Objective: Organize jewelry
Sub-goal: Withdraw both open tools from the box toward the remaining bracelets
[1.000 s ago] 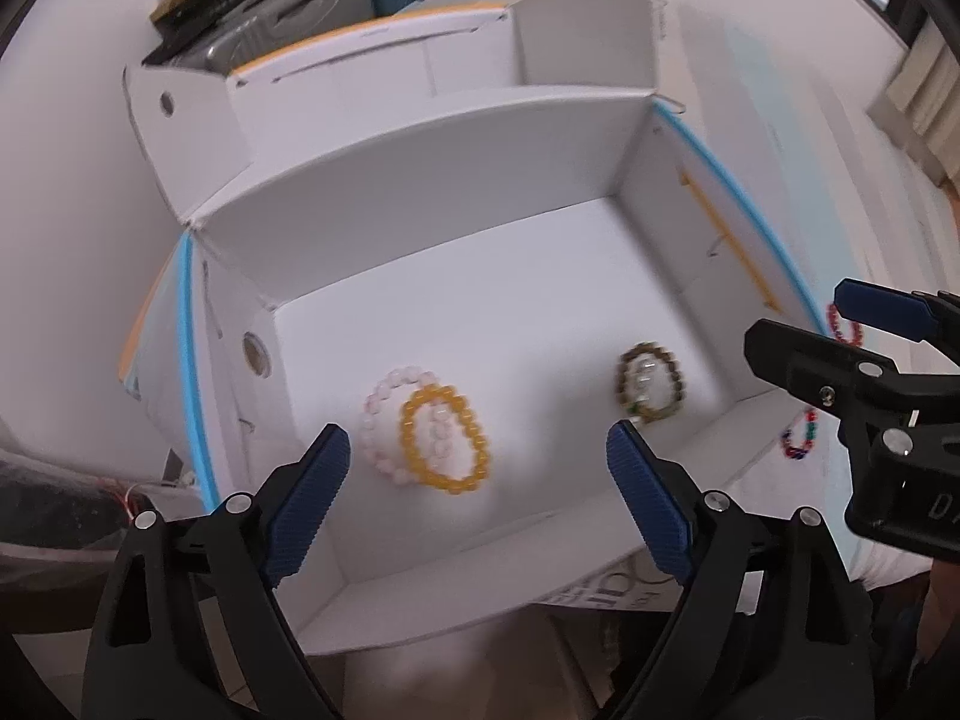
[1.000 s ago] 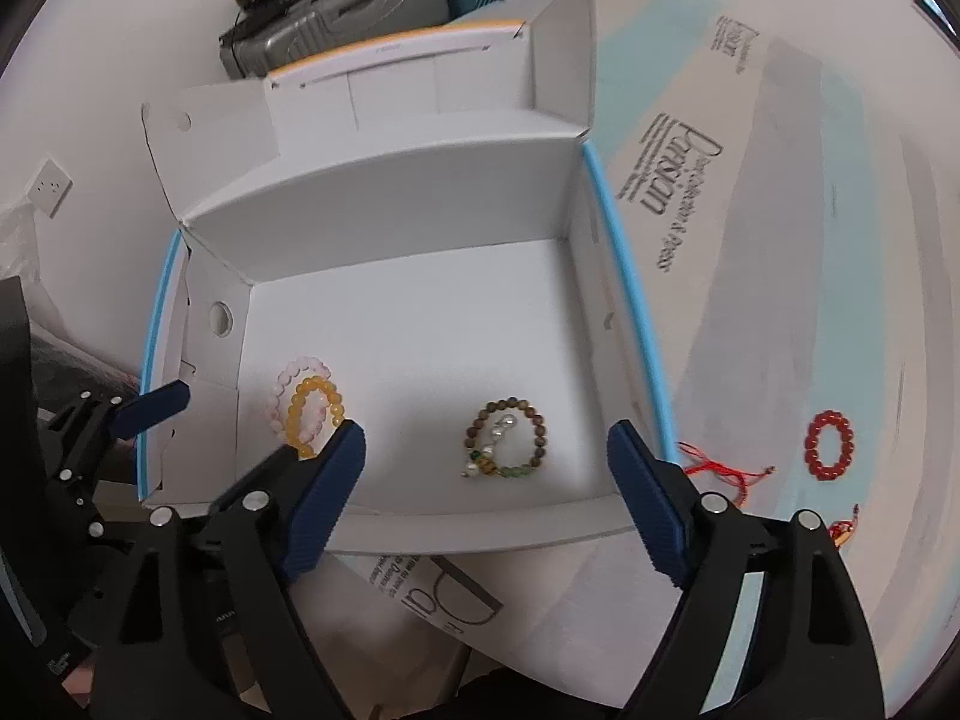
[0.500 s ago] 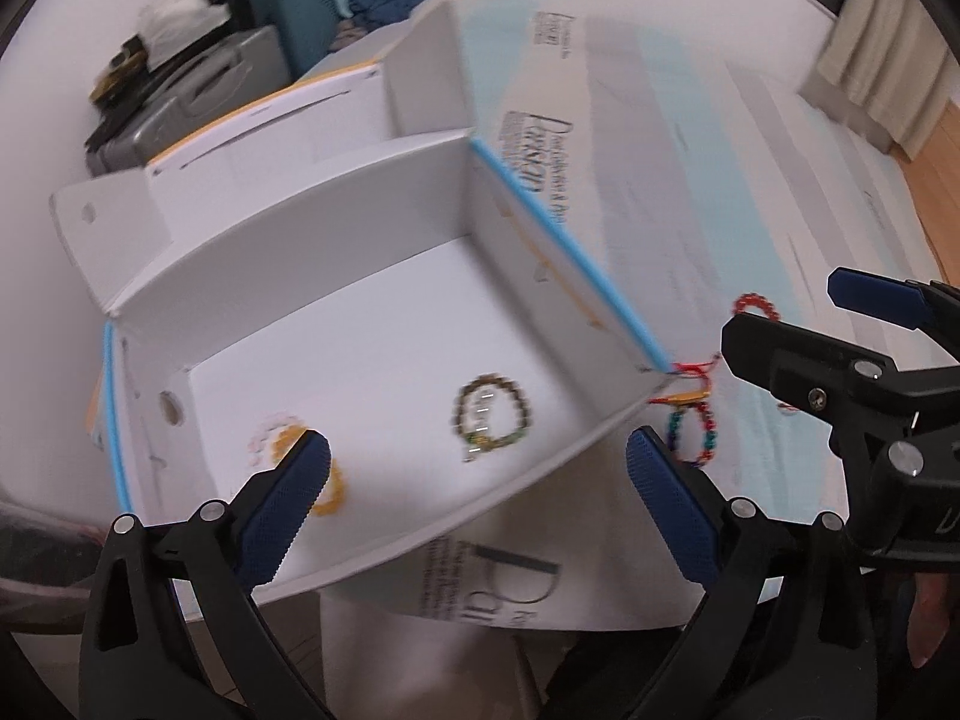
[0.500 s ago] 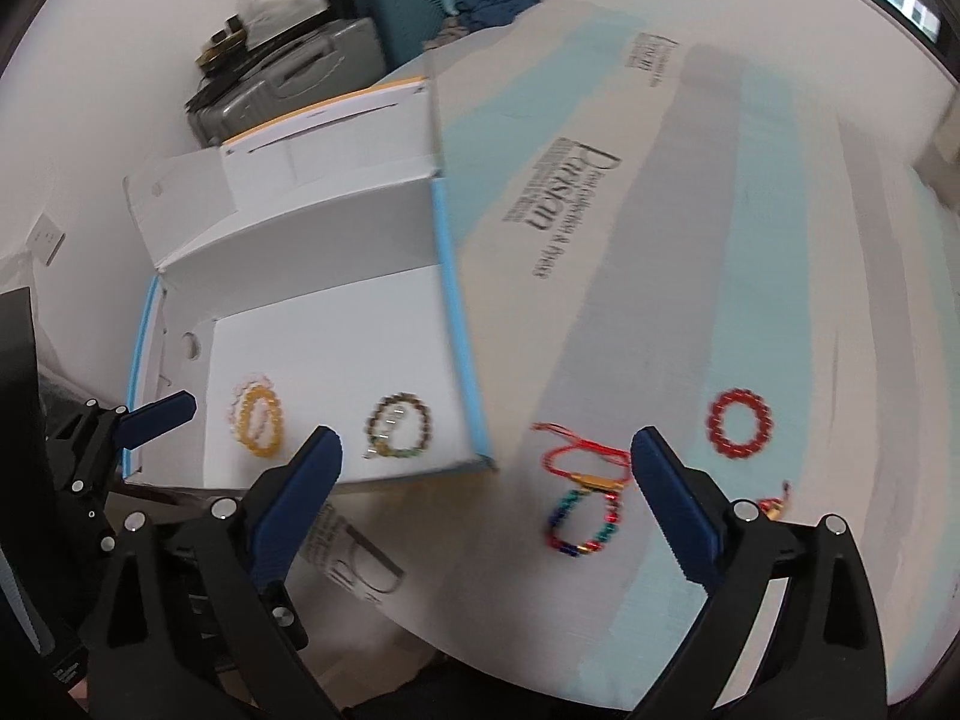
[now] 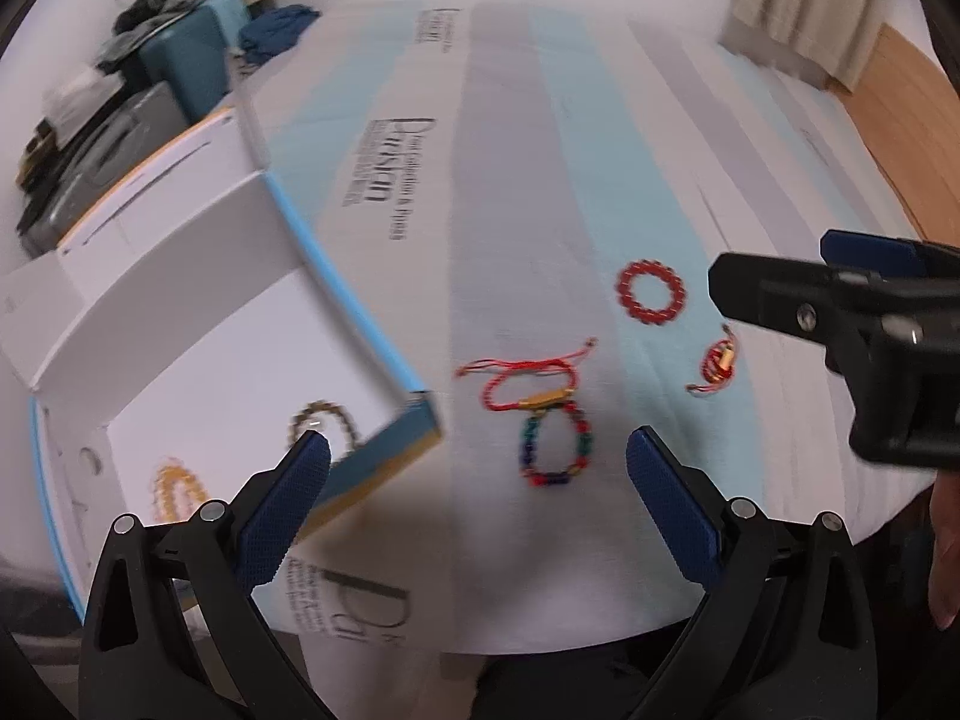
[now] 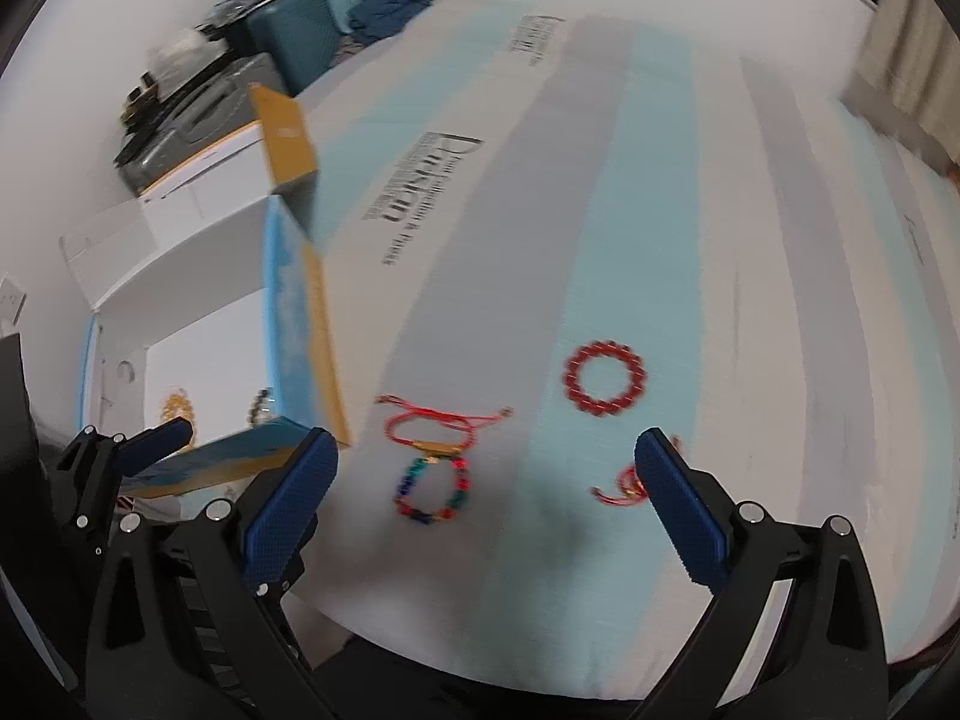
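Several bracelets lie on the striped sheet [image 5: 600,150]: a red string bracelet [image 5: 528,384], a multicolour bead bracelet [image 5: 558,447], a red bead bracelet [image 5: 651,291] and a small red string piece with a gold charm [image 5: 717,366]. My left gripper [image 5: 477,450] hangs open above the multicolour bracelet, holding nothing. My right gripper [image 6: 486,450] is open and empty too, over the sheet between the multicolour bracelet [image 6: 432,492] and the small red piece [image 6: 624,489]. The red bead bracelet [image 6: 606,378] lies beyond it. A brown bracelet [image 5: 324,420] and a yellow one [image 5: 177,489] lie in the white box [image 5: 240,300].
The open box with blue edges [image 6: 288,312] stands at the left on the sheet, its flaps raised. Suitcases and clutter [image 6: 258,60] sit by the wall behind it. A curtain and wooden floor [image 5: 900,96] show at the far right. The sheet's front edge drops off below the grippers.
Both views have swung right, from over the box to over the loose bracelets on the sheet. Both pairs of jaws stand slightly wider. The bracelets in the box have stayed put.
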A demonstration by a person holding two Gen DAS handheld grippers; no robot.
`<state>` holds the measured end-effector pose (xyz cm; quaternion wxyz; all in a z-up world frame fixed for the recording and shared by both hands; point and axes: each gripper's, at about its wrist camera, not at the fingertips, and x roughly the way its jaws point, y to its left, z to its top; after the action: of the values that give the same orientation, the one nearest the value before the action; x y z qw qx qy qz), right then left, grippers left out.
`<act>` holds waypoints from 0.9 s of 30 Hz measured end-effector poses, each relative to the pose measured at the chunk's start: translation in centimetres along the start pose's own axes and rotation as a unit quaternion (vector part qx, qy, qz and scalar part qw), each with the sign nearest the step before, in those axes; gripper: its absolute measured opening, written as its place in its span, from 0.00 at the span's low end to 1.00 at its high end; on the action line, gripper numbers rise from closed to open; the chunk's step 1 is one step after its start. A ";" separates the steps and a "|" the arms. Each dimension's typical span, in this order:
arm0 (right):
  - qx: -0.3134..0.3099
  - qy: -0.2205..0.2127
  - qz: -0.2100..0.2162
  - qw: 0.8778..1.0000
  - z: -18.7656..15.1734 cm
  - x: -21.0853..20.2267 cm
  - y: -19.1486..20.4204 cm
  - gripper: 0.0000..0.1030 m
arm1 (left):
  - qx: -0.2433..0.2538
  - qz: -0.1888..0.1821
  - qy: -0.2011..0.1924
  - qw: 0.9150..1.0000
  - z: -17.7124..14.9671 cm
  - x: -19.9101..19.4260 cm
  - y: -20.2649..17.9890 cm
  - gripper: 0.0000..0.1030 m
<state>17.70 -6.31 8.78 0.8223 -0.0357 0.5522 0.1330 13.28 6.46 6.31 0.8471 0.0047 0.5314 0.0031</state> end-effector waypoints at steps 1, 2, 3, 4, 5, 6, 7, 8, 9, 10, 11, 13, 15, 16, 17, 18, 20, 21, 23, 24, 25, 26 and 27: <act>0.004 0.001 -0.002 1.000 -0.1 0.1 -0.6 0.93 | 0.005 -0.003 0.002 1.000 0.0 0.3 -0.7 0.94; 0.007 0.003 -0.003 1.000 -0.2 0.2 -1.2 0.93 | 0.009 -0.006 0.003 1.000 0.0 0.6 -1.3 0.94; 0.013 0.004 -0.005 1.000 -0.4 0.4 -2.1 0.93 | 0.013 -0.009 0.005 1.000 0.0 0.9 -1.9 0.94; 0.018 0.005 -0.007 1.000 -0.5 0.7 -2.9 0.93 | 0.018 -0.012 0.007 1.000 0.0 1.2 -2.4 0.94; 0.020 0.007 -0.009 1.000 -0.6 0.8 -3.4 0.93 | 0.024 -0.015 0.010 1.000 -0.1 1.7 -3.2 0.94; 0.024 0.009 -0.011 1.000 -0.8 1.1 -4.1 0.93 | 0.029 -0.018 0.012 0.999 -0.1 2.1 -3.8 0.94; 0.030 0.012 -0.013 0.999 -0.9 1.5 -5.0 0.93 | 0.034 -0.022 0.015 0.999 -0.2 2.5 -4.3 0.94; 0.034 0.014 -0.014 0.999 -1.1 1.7 -5.6 0.93 | 0.038 -0.025 0.016 0.999 -0.2 2.9 -4.8 0.94; 0.038 0.017 -0.017 0.999 -1.2 2.1 -6.3 0.93 | 0.044 -0.029 0.017 0.998 -0.3 3.3 -5.4 0.94; 0.041 0.019 -0.019 0.999 -1.4 2.4 -6.8 0.93 | 0.051 -0.031 0.019 0.998 -0.3 3.7 -5.9 0.94; 0.046 0.022 -0.021 0.998 -1.5 2.8 -7.5 0.93 | 0.056 -0.030 0.022 0.998 -0.5 4.1 -6.3 0.94; 0.054 0.030 -0.023 0.998 -1.8 3.7 -8.7 0.93 | 0.066 -0.030 0.029 0.997 -0.6 5.1 -7.0 0.94; 0.061 0.039 -0.028 0.997 -2.2 4.7 -9.6 0.93 | 0.067 -0.032 0.037 0.997 -0.8 6.1 -7.5 0.94; 0.063 0.043 -0.029 0.997 -2.4 5.1 -10.0 0.93 | 0.067 -0.033 0.040 0.996 -0.8 6.5 -7.5 0.94; 0.066 0.048 -0.030 0.996 -2.6 5.7 -10.4 0.93 | 0.067 -0.033 0.045 0.996 -0.9 7.2 -7.7 0.94; 0.068 0.053 -0.032 0.996 -2.8 6.4 -10.7 0.93 | 0.068 -0.033 0.049 0.996 -1.0 7.6 -7.8 0.94; 0.071 0.063 -0.034 0.995 -3.2 7.4 -11.2 0.93 | 0.067 -0.035 0.058 0.995 -1.1 8.8 -8.0 0.94; 0.073 0.068 -0.034 0.994 -3.3 8.0 -11.5 0.93 | 0.066 -0.038 0.063 0.995 -1.2 9.5 -8.0 0.93; 0.075 0.078 -0.036 0.993 -3.6 9.1 -11.9 0.93 | 0.060 -0.042 0.078 0.994 -1.4 11.1 -7.8 0.91; 0.078 0.084 -0.036 0.993 -3.8 9.8 -12.0 0.92 | 0.056 -0.042 0.086 0.994 -1.5 11.9 -7.6 0.88; 0.079 0.087 -0.034 0.993 -3.9 10.1 -12.1 0.91 | 0.053 -0.042 0.092 0.993 -1.7 12.7 -7.5 0.88; 0.078 0.091 -0.034 0.992 -4.0 10.6 -12.1 0.89 | 0.051 -0.041 0.094 0.993 -1.8 13.1 -7.4 0.87; 0.078 0.097 -0.034 0.992 -4.1 11.3 -12.2 0.88 | 0.049 -0.041 0.096 0.993 -1.9 13.6 -7.4 0.87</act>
<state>21.12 -16.85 -4.24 0.7695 -0.0035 0.6361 0.0573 17.49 -0.76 -6.84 0.7903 0.0242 0.6096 -0.0570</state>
